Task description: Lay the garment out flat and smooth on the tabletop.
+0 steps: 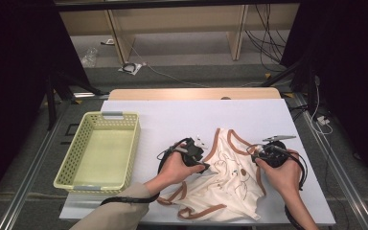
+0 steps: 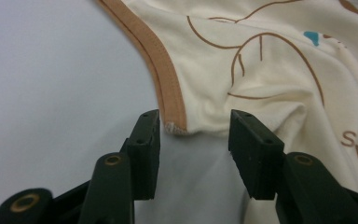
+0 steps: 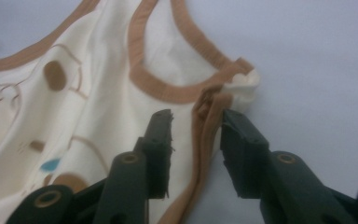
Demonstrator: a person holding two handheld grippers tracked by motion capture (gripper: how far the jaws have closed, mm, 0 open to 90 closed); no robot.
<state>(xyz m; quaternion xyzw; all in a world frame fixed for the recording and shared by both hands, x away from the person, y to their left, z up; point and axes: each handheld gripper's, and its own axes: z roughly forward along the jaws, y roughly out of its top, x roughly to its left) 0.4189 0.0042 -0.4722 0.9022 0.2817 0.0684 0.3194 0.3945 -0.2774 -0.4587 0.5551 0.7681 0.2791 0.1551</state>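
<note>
A cream sleeveless top (image 1: 227, 179) with brown trim and a brown line drawing lies crumpled on the white table cover. My left gripper (image 1: 205, 165) is at the top's left edge; its jaws stand open around the corner where the brown armhole trim (image 2: 168, 81) ends, with the cloth (image 2: 261, 70) just beyond the tips (image 2: 194, 122). My right gripper (image 1: 258, 155) is at the top's right shoulder. Its jaws are open, with a bunched fold of brown trim (image 3: 208, 116) lying between the tips (image 3: 196, 122).
A pale yellow slotted basket (image 1: 79, 155) stands on the left of the table, empty. The white cover (image 1: 182, 117) spreads behind the top. Cables and table legs lie on the floor beyond the far edge.
</note>
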